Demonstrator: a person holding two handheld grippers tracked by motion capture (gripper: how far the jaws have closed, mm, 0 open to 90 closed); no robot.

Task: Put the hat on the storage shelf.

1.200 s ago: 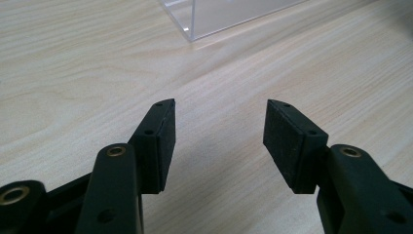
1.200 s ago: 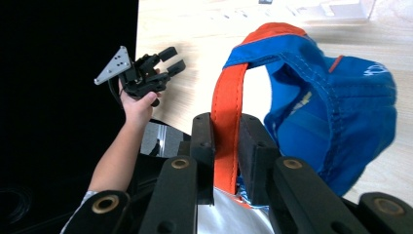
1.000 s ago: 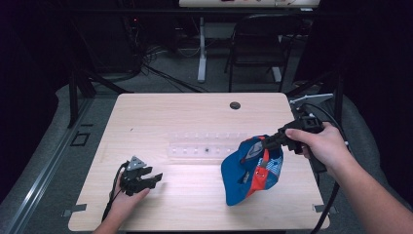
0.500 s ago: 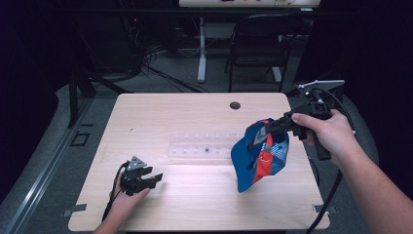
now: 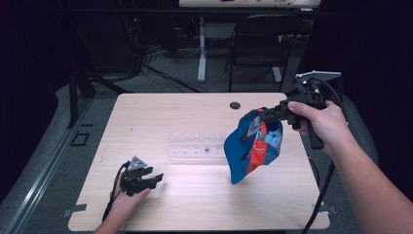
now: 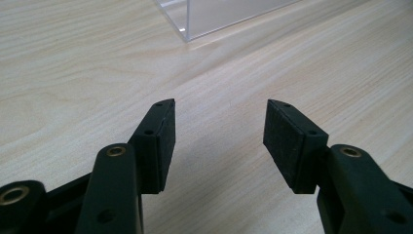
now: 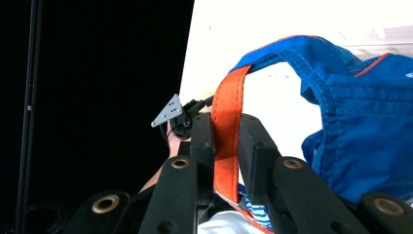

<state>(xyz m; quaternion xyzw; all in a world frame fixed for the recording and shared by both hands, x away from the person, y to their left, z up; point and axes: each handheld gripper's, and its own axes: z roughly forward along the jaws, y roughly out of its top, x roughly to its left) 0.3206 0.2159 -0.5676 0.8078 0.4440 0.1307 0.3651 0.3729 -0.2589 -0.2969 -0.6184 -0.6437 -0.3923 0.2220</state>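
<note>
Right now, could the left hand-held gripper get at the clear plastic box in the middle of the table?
Probably yes. The left hand-held gripper rests open and empty on the table, and bare wood lies between it and the clear box. The blue bag hangs off to the box's right side.

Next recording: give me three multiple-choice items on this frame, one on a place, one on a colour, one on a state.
1. Where does the left claw rest?
A. near the table's front-left
B. on the chair
C. on the floor

2. What colour is the strap that the right claw pinches?
A. green
B. orange
C. white

3. How is the blue bag?
A. flat on the table
B. folded
C. hanging above the table

Key: 1 A, the high view shows it there; 2 B, the right gripper view shows orange webbing between the pads; 3 C, it dangles from the claw.
</note>
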